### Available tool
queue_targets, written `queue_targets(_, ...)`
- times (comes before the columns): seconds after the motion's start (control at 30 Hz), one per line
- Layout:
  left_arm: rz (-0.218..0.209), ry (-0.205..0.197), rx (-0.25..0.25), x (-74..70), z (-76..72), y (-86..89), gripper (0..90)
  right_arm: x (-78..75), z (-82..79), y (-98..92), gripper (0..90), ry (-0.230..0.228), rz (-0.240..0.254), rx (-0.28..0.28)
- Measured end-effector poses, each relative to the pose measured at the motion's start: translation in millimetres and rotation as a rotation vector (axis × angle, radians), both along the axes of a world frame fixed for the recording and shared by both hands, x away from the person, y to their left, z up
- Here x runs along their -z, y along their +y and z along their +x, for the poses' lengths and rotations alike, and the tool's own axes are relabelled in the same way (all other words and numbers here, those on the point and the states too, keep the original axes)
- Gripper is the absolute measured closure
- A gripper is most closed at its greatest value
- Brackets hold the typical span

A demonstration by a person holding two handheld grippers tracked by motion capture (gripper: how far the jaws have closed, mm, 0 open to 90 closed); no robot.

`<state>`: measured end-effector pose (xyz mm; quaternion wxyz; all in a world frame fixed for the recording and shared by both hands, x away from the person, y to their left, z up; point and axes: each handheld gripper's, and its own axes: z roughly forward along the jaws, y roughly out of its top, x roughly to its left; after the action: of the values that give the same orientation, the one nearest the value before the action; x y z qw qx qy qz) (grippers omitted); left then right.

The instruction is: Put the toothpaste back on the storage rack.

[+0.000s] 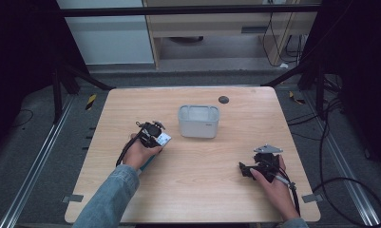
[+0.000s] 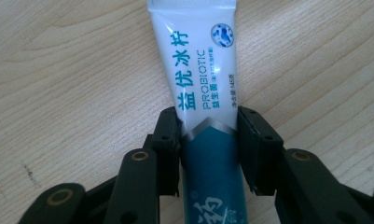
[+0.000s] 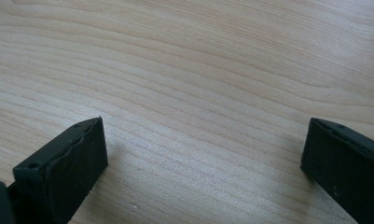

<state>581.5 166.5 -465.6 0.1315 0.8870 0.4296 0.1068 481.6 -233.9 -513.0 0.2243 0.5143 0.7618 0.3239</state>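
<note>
A pale wooden bench (image 1: 197, 161) is carrying a small grey plastic bin (image 1: 199, 121).
The left hand-held gripper (image 2: 208, 122) is clamping a white-and-teal toothpaste tube (image 2: 198, 70), seemingly for binning; the right hand-held gripper (image 3: 203, 149) is gaping wide, empty.

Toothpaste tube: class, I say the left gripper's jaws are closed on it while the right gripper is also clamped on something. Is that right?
Not quite. The left gripper does have its jaws closed on the toothpaste tube, as the left gripper view shows. But the right gripper holds nothing: the right gripper view shows its jaws spread wide over the bare wooden table.
</note>
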Motion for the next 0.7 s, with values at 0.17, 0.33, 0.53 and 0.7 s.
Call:
queue_targets(0.17, 0.005, -0.011, 0.015, -0.6, -1.8, -1.0, 66.3, 0.0, 0.0, 0.1, 0.5, 0.001, 0.001, 0.002)
queue_targets(0.33, -0.002, -0.032, 0.025, -1.8, -4.7, -1.1, 70.6, 0.0, 0.0, 0.2, 0.5, 0.001, 0.001, 0.001)
queue_targets(0.53, -0.008, -0.046, 0.045, -4.8, -7.8, 1.8, 77.0, 0.0, 0.0, 0.2, 0.5, 0.001, 0.001, 0.002)
queue_targets(0.7, -0.009, -0.054, 0.056, -8.0, -11.7, 3.8, 77.7, 0.0, 0.0, 0.0, 0.5, 0.001, 0.0, 0.0)
